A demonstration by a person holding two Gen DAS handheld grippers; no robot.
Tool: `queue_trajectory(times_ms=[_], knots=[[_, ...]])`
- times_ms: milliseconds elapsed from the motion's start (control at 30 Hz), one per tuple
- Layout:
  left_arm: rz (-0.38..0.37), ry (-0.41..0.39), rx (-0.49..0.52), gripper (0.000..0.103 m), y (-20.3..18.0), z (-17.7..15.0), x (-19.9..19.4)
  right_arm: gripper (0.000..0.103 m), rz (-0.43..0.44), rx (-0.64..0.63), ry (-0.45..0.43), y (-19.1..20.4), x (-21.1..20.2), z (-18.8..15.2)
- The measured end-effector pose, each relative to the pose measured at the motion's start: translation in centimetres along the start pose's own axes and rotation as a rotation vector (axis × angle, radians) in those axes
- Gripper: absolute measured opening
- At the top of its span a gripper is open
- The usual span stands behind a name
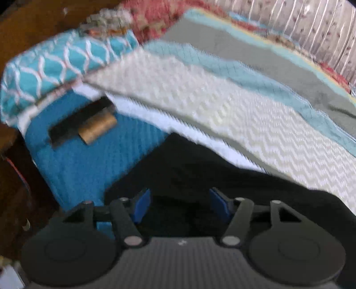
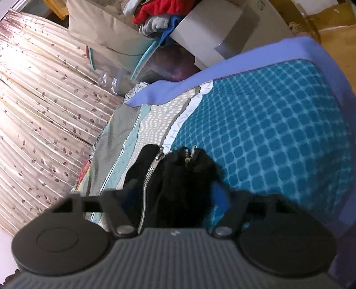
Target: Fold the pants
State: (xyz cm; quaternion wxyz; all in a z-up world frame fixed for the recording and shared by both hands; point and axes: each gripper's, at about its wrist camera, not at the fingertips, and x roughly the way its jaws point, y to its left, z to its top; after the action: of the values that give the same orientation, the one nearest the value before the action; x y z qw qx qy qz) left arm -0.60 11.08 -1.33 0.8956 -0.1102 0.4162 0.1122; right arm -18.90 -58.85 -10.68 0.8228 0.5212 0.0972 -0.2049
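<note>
From your left wrist camera, the left gripper stands with its jaws apart, the blue pads clear on both sides of a gap. The black pants lie beneath and between them, but the pads do not press on the fabric. The pants rest on a bed, on a quilt banded in teal, white zigzag and grey. Up left sits a teal pillow with a white lattice pattern. On the teal band near it lie a black flat object and a tan roll, touching each other. The whole view is blurred.

From your right wrist camera, the right gripper has its jaws drawn narrow on a bunched part of the pants. A silver zipper runs down the held cloth. The bunch stands above the teal check bedspread. A blue-violet sheet crosses behind it. A pleated leaf-print curtain fills the left, and a heap of clothes sits at the top.
</note>
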Motion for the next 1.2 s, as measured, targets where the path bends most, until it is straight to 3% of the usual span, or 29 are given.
queue_trajectory(times_ms=[67, 167, 267, 333, 367, 400, 433, 500, 533, 567, 600, 633, 667, 700, 767, 833, 900, 933, 967, 1033, 1100, 1200], knots=[[-0.034, 0.029, -0.006, 0.056, -0.3, -0.4, 0.2, 0.020, 0.050, -0.013, 0.017, 0.2, -0.8, 3.2], [-0.033, 0.002, 0.034, 0.057, -0.5, -0.9, -0.4, 0.021, 0.201, -0.314, 0.057, 7.0, -2.8, 2.9], [-0.014, -0.013, 0.016, 0.057, 0.9, -1.0, -0.6, 0.024, 0.362, -0.628, 0.219, 13.7, -3.6, -1.5], [-0.017, -0.009, -0.028, 0.057, 2.4, -1.0, -0.5, 0.026, 0.425, -0.789, 0.360, 16.2, -3.2, -6.3], [-0.020, -0.007, -0.044, 0.058, 3.2, -1.1, -0.6, 0.028, 0.430, -0.840, 0.420, 16.7, -2.6, -8.6], [-0.014, -0.009, -0.055, 0.058, 3.9, -1.2, -0.6, 0.045, 0.403, -0.880, 0.486, 16.6, -1.5, -11.3], [-0.008, -0.015, -0.061, 0.059, 4.8, -1.3, -0.8, 0.055, 0.358, -0.901, 0.540, 16.4, -0.5, -13.1], [-0.014, -0.034, -0.079, 0.061, 6.9, -1.3, -1.6, 0.060, 0.262, -0.945, 0.629, 16.3, 0.7, -15.7], [-0.025, -0.057, -0.100, 0.066, 8.2, -1.3, -2.3, 0.060, 0.249, -0.967, 0.603, 16.9, -0.1, -15.9], [-0.033, -0.087, -0.127, 0.071, 9.5, -1.3, -3.0, 0.061, 0.275, -0.973, 0.574, 17.7, -1.2, -15.5], [-0.037, -0.122, -0.158, 0.082, 11.0, -1.2, -3.7, 0.068, 0.323, -0.957, 0.541, 18.6, -2.6, -14.7], [-0.036, -0.158, -0.190, 0.086, 12.4, -1.3, -4.2, 0.073, 0.375, -0.924, 0.496, 19.4, -3.9, -13.7], [-0.031, -0.186, -0.218, 0.086, 13.6, -1.4, -4.5, 0.081, 0.418, -0.885, 0.448, 19.9, -4.9, -12.9], [-0.031, -0.193, -0.237, 0.086, 14.5, -1.4, -4.4, 0.082, 0.452, -0.841, 0.399, 20.6, -5.7, -12.2], [-0.053, -0.163, -0.265, 0.086, 15.7, -1.4, -3.3, 0.081, 0.447, -0.783, 0.384, 21.6, -5.2, -12.0], [-0.100, -0.119, -0.320, 0.087, 16.3, -1.6, -1.8, 0.076, 0.361, -0.742, 0.449, 21.5, -2.9, -13.2], [-0.159, -0.092, -0.369, 0.091, 16.7, -2.0, -0.6, 0.050, 0.201, -0.705, 0.611, 19.9, 0.3, -15.9], [-0.183, -0.082, -0.390, 0.094, 16.8, -2.1, 0.0, 0.038, 0.055, -0.709, 0.676, 18.9, 1.5, -17.3], [-0.212, -0.076, -0.405, 0.096, 16.8, -2.3, 0.5, 0.036, 0.029, -0.712, 0.639, 18.9, 0.9, -17.5], [-0.262, -0.067, -0.412, 0.100, 16.8, -2.6, 1.5, 0.035, 0.038, -0.688, 0.584, 21.0, -0.8, -16.8], [-0.311, -0.048, -0.391, 0.103, 16.0, -2.5, 2.7, 0.036, 0.147, -0.656, 0.544, 23.8, -2.4, -16.5], [-0.328, 0.002, -0.347, 0.103, 13.9, -2.0, 5.3, 0.034, 0.272, -0.634, 0.688, 27.8, -1.8, -19.6]])
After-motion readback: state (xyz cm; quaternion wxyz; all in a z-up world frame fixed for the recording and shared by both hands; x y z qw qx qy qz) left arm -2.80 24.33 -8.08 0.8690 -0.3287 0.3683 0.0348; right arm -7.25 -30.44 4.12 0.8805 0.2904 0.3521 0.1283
